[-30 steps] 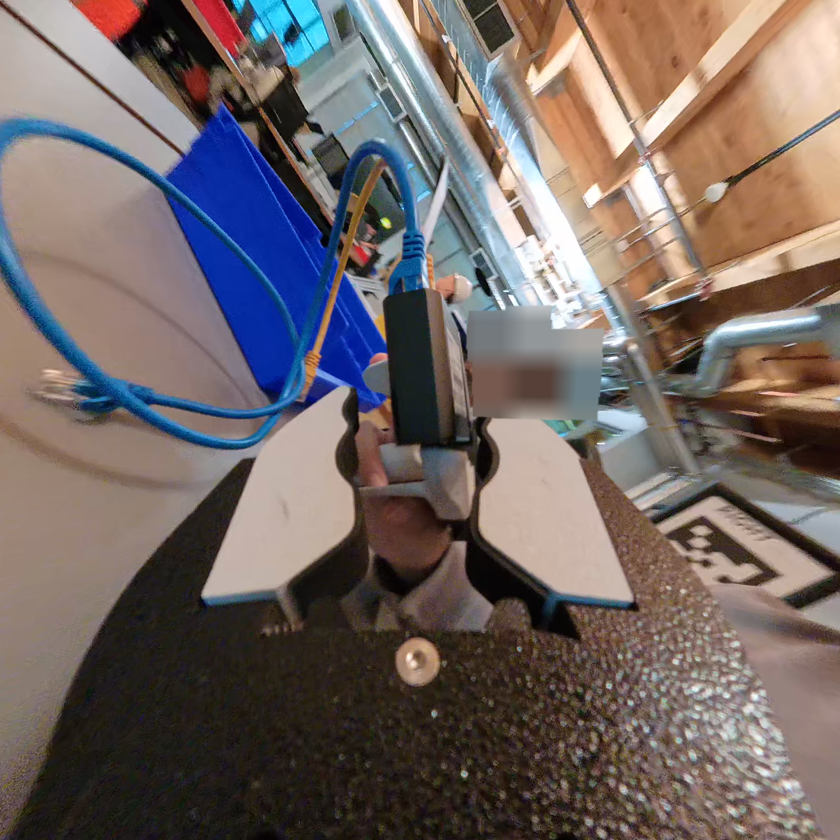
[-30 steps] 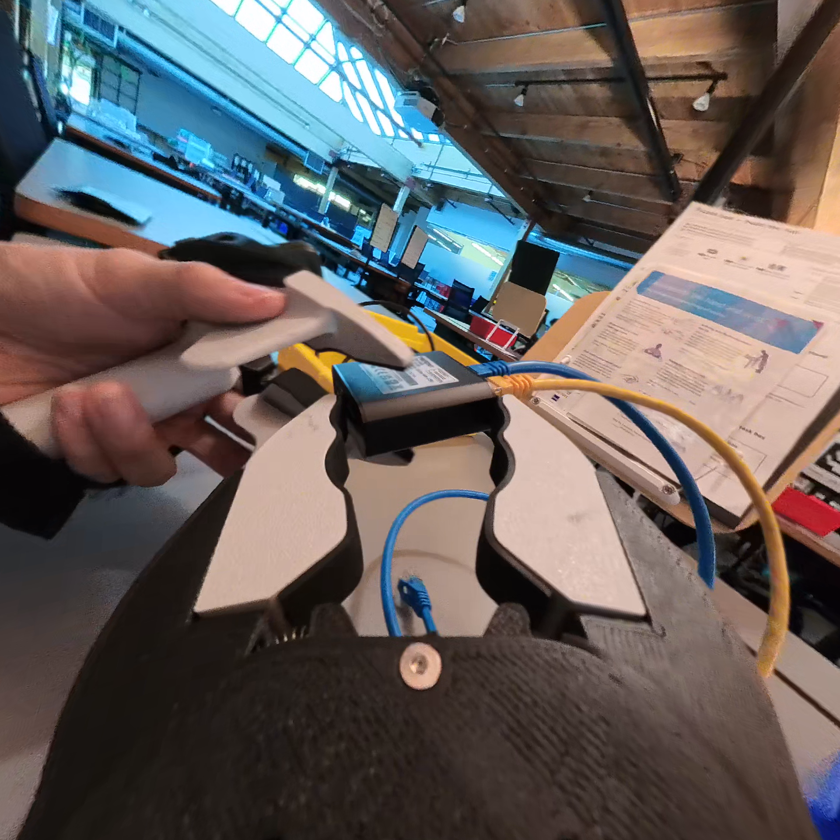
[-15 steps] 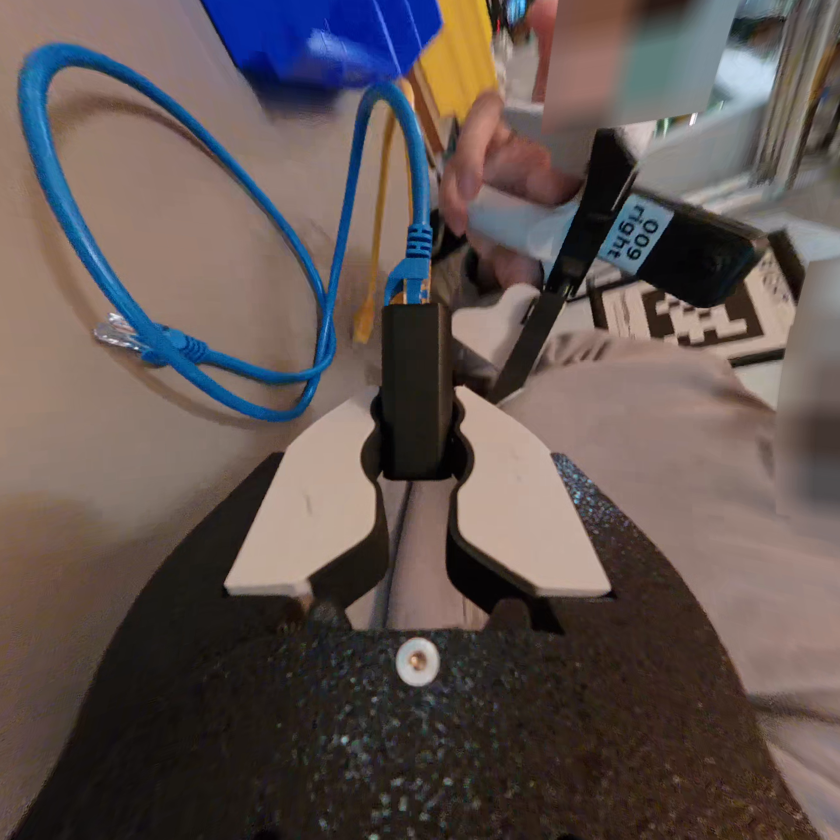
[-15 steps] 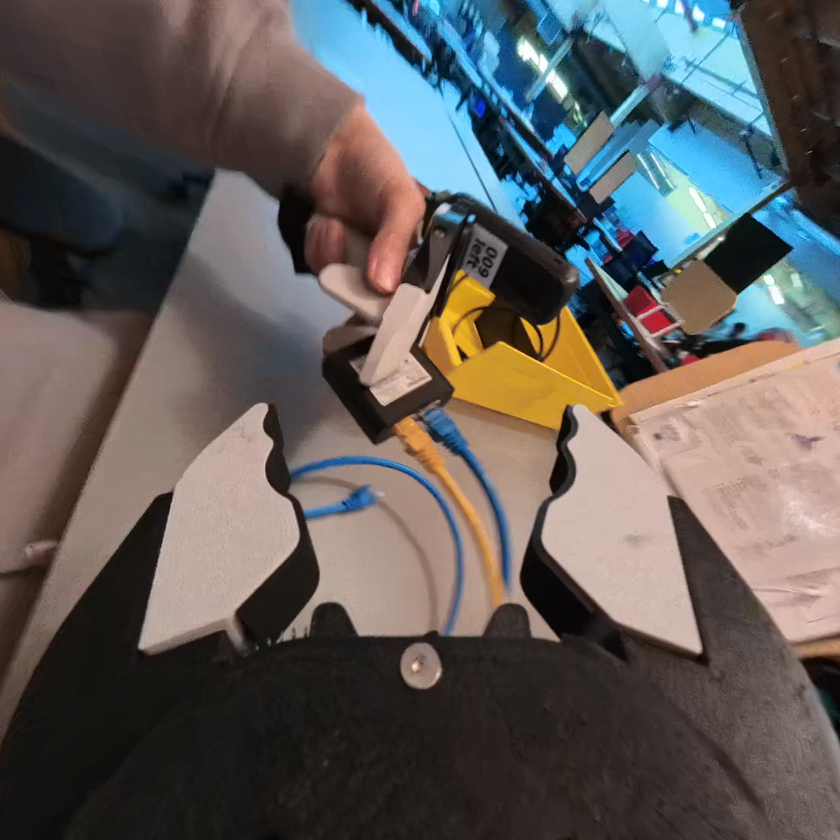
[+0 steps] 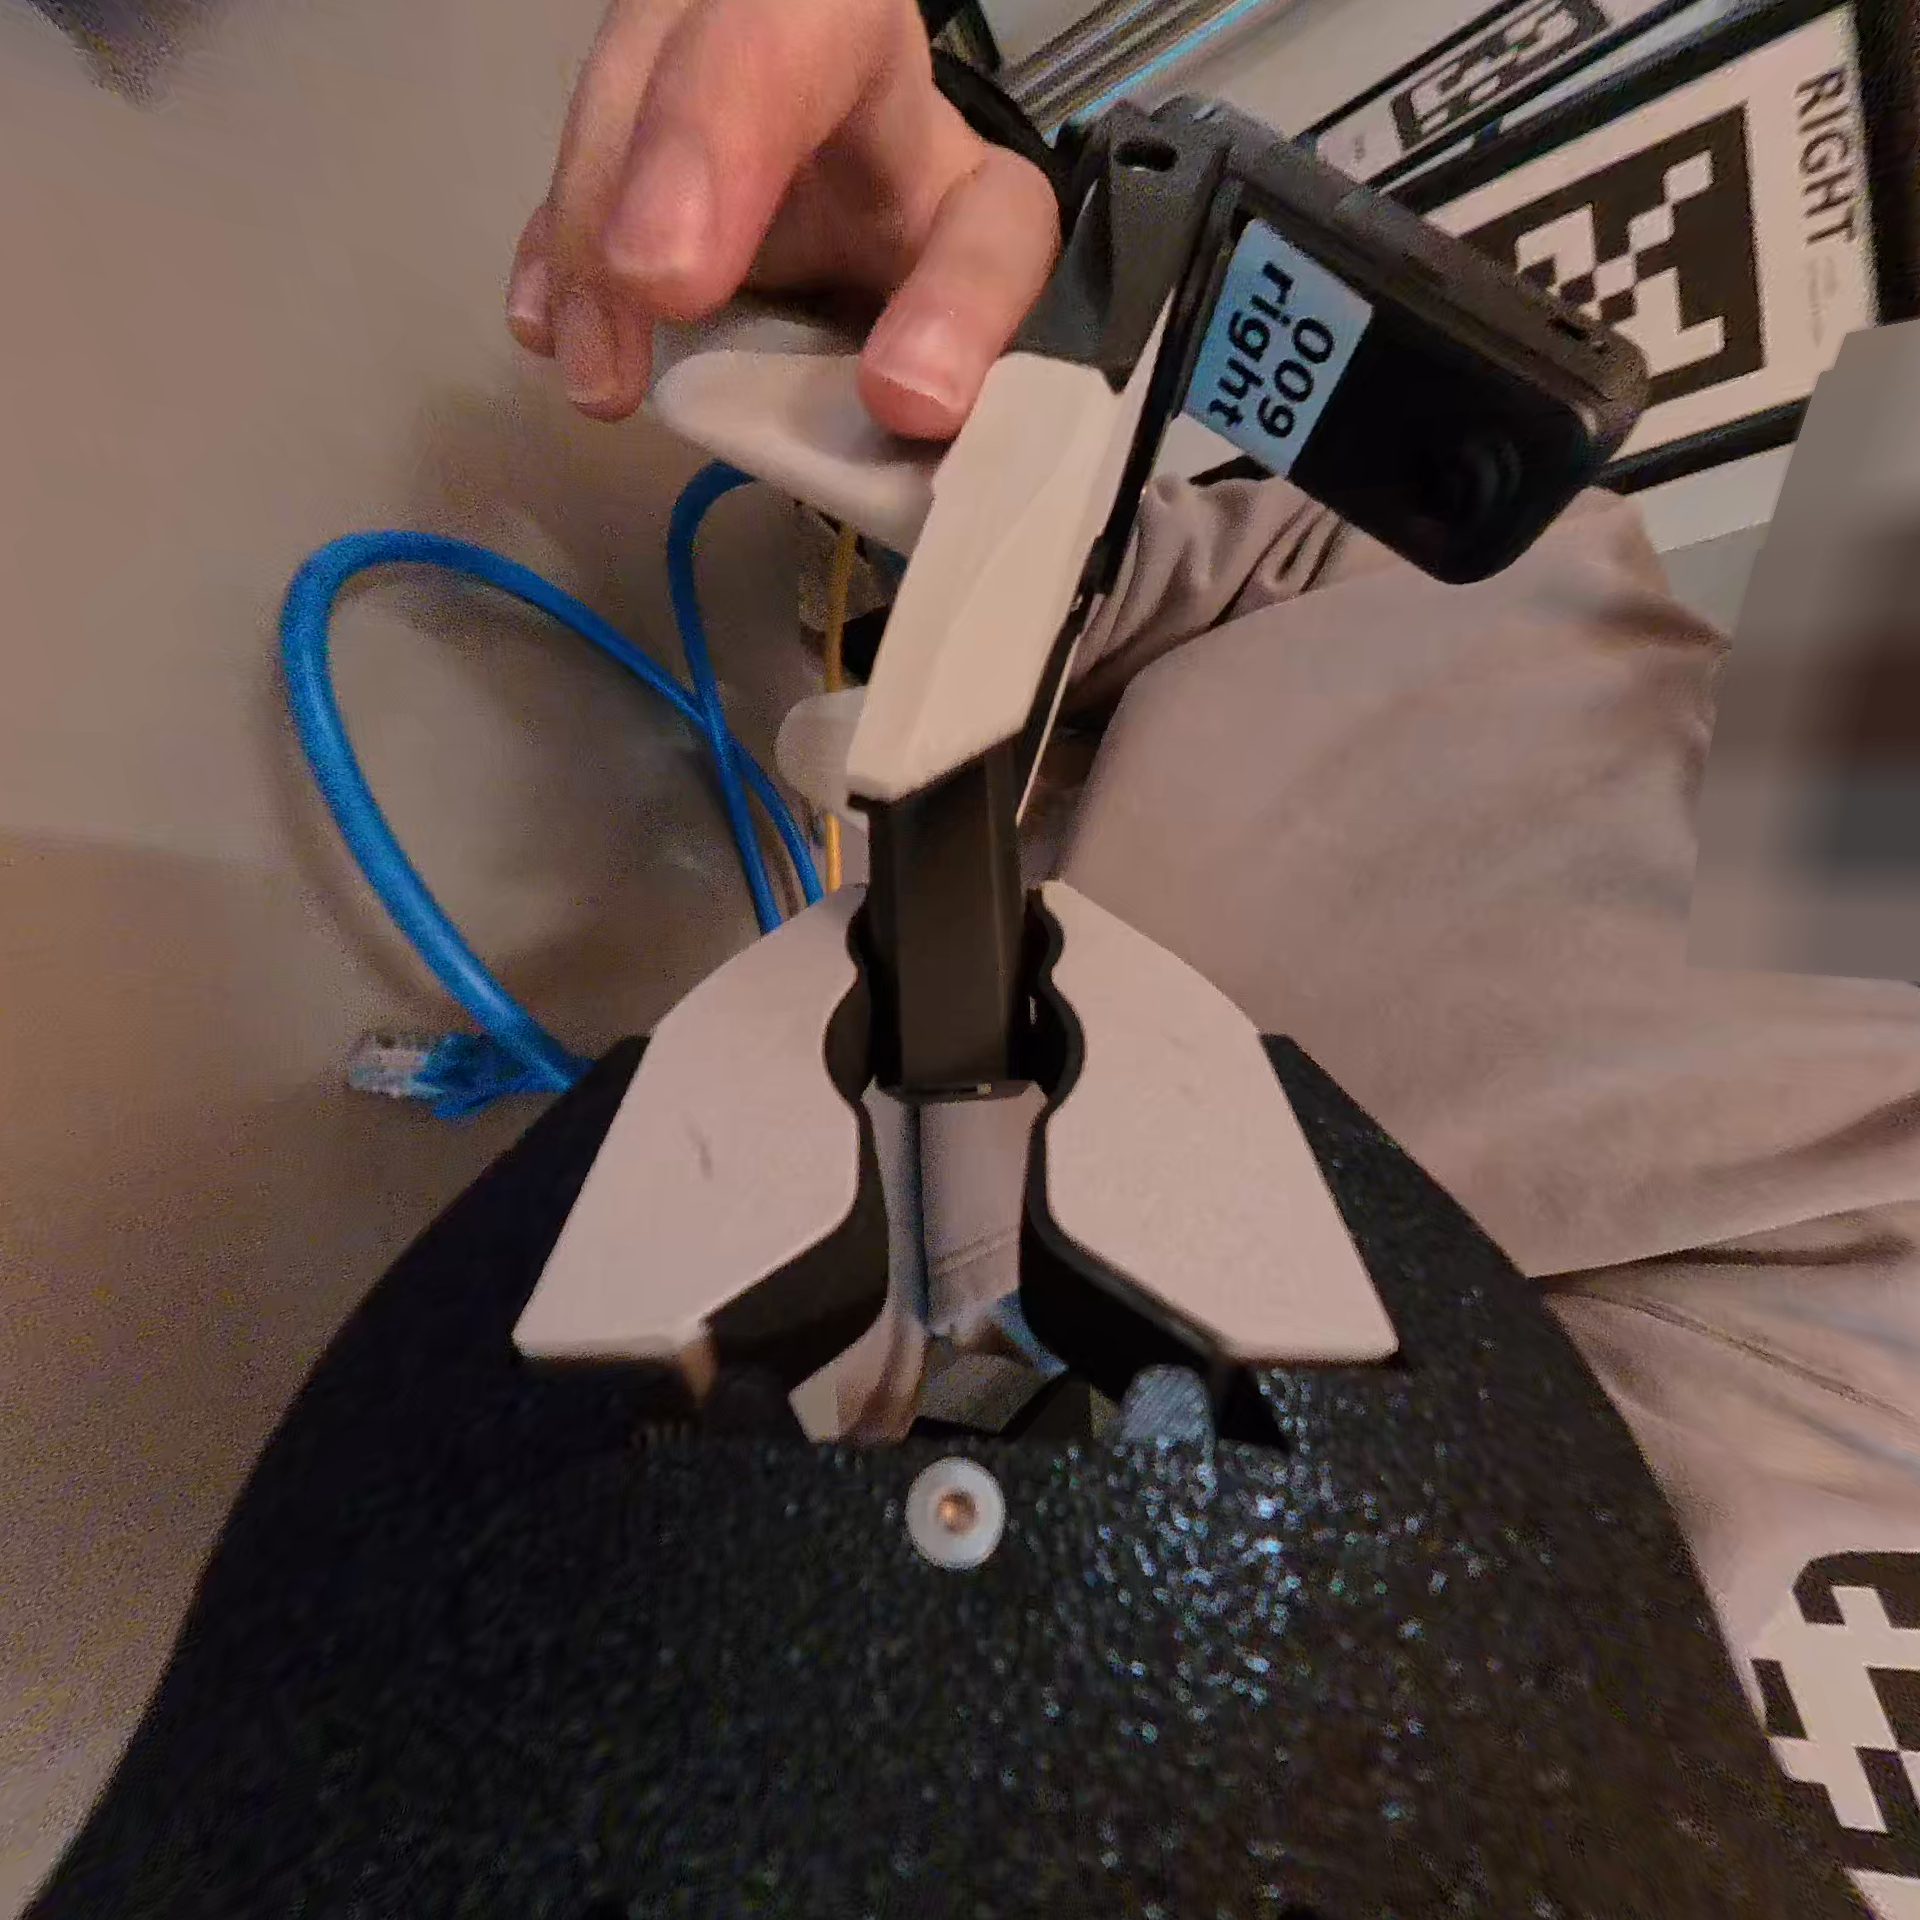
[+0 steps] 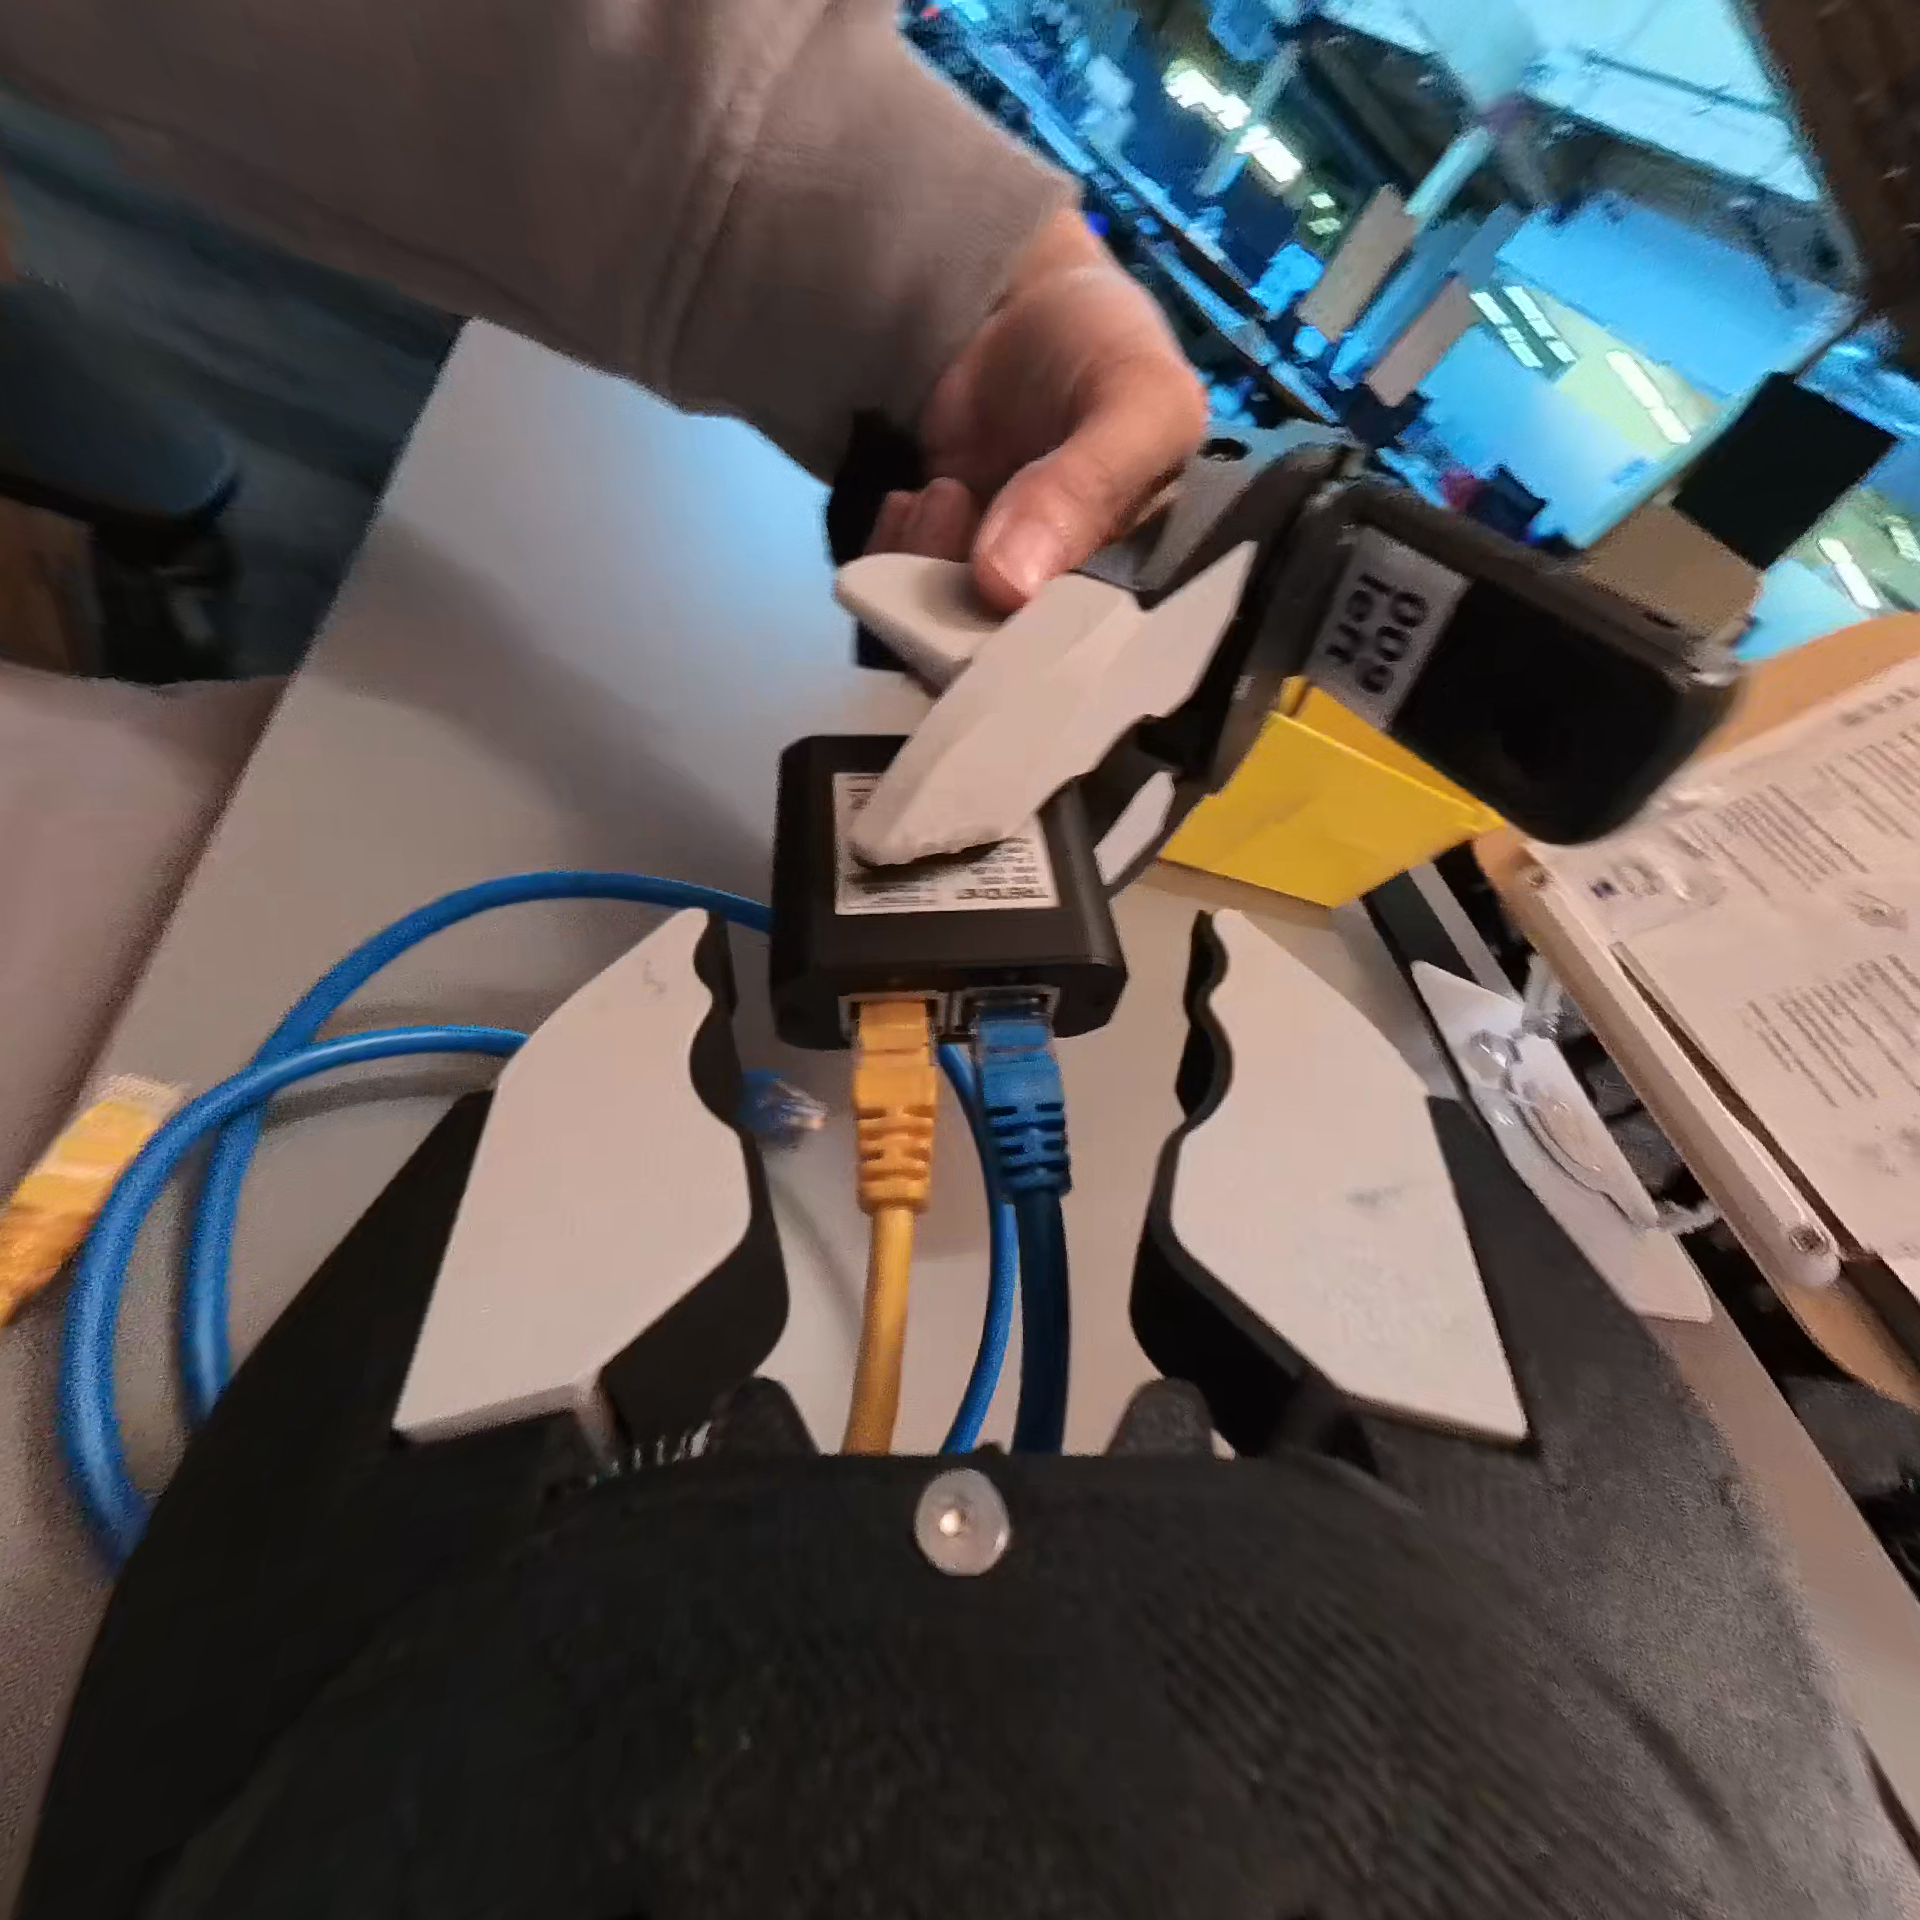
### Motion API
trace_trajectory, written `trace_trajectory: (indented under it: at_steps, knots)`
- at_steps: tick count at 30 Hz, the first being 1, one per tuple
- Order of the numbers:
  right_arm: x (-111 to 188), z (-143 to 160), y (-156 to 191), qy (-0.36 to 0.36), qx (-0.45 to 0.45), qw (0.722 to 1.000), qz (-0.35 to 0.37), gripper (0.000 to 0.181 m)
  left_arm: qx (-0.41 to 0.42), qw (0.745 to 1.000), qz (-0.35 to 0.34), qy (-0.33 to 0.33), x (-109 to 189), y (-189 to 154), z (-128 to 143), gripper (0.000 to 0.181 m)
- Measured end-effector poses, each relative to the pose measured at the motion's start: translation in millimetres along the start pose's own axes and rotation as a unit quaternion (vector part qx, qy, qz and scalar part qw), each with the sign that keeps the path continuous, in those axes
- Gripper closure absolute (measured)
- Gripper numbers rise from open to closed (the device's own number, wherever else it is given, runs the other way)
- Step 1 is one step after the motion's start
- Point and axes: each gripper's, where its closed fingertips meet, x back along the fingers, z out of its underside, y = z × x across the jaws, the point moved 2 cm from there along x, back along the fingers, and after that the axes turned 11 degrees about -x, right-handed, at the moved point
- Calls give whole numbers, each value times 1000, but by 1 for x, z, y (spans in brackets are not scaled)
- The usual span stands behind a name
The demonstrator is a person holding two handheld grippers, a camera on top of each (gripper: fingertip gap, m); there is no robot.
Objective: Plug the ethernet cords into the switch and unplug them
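Observation:
My left gripper [image 5: 948, 935] is shut on the black switch [image 5: 940, 966], held edge-on between its jaws. In the right wrist view the switch [image 6: 935, 935] shows its port side, with one left-gripper finger [image 6: 997, 748] lying across its labelled top. A yellow cord [image 6: 891, 1081] and a blue cord [image 6: 1023, 1091] are plugged in side by side. My right gripper [image 6: 956, 935] is open, its jaws on either side of both cords just short of the switch. A right-gripper finger [image 5: 966, 623] shows beyond the switch.
The blue cord loops on the beige table [image 5: 208, 935] with its free plug [image 5: 416, 1065] lying loose. A loose yellow plug [image 6: 73, 1174] lies at the left. A yellow bin [image 6: 1320, 821] stands behind the switch. Printed papers [image 6: 1818, 935] lie at the right. The grippers are tip to tip, or close to it.
The switch passed from my right gripper to my left: the right opened and let go, the left shut on it. The right gripper has since moved in around the plugged cords.

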Motion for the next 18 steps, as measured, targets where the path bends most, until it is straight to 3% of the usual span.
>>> trace_trajectory:
  at_steps: [1,8,13,15,18]
  knots:
    - [0,3,-5,-12,-12,1000,11,106,3,1000,2,-7,0,4,-2,157]
    - [-2,19,1,-59,-60,996,-38,119,11,1000,6,-1,-6,21,-2,157]
    - [-5,27,-1,-57,-62,996,-28,119,16,1000,1,8,-5,27,-2,157]
    - [-7,34,-5,-45,-77,996,-13,119,20,999,-30,-10,-4,35,-6,156]
    - [-4,37,-15,-52,-129,990,-7,119,3,990,-133,-45,6,46,-16,145]
